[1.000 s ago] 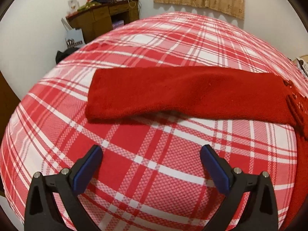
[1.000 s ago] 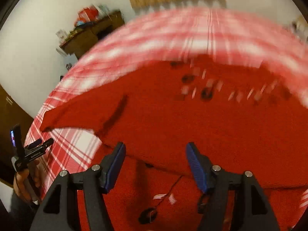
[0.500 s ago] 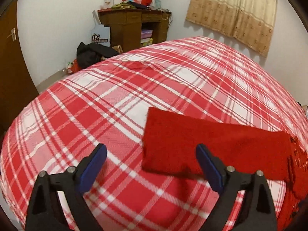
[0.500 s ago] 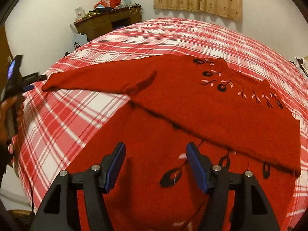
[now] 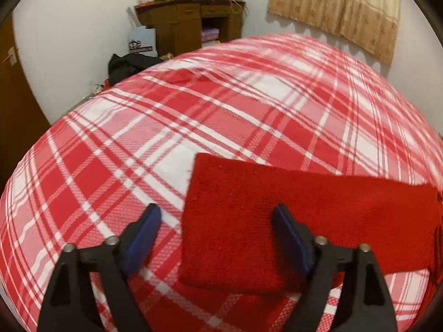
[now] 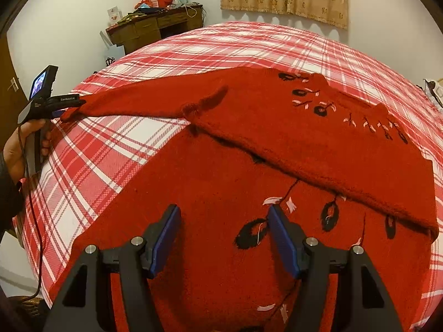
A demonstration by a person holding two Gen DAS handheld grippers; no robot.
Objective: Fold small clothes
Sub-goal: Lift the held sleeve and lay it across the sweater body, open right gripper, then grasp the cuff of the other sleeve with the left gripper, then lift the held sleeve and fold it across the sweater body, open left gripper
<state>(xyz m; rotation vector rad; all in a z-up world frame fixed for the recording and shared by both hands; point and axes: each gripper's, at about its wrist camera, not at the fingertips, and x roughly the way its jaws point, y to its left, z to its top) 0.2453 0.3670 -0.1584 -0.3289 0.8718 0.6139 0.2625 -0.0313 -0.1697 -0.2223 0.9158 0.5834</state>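
A red knitted sweater point(image 6: 277, 127) with black and pink embroidery lies on the red plaid bedspread point(image 6: 110, 144), its top part folded down over the body. One sleeve point(image 5: 318, 207) stretches out to the left. My left gripper point(image 5: 216, 213) hovers at the cuff end with its jaws closing; the cuff lies between them and the pads do not press on it. In the right wrist view the left gripper point(image 6: 62, 110) sits at the sleeve tip. My right gripper point(image 6: 223, 211) stands open just above the sweater's lower body, gripping nothing.
A hand point(image 6: 19, 149) holds the left gripper's handle at the bed's left edge, its cable hanging down. Past the bed stand a cluttered wooden desk point(image 5: 188, 25), a white paper bag point(image 5: 141, 41) and a black bag point(image 5: 127, 65). A beige curtain point(image 5: 335, 8) hangs on the far wall.
The left gripper has swung to the sleeve's cuff end, which now lies between its narrowing jaws. The right gripper has slid across and settled over the sweater's lower body.
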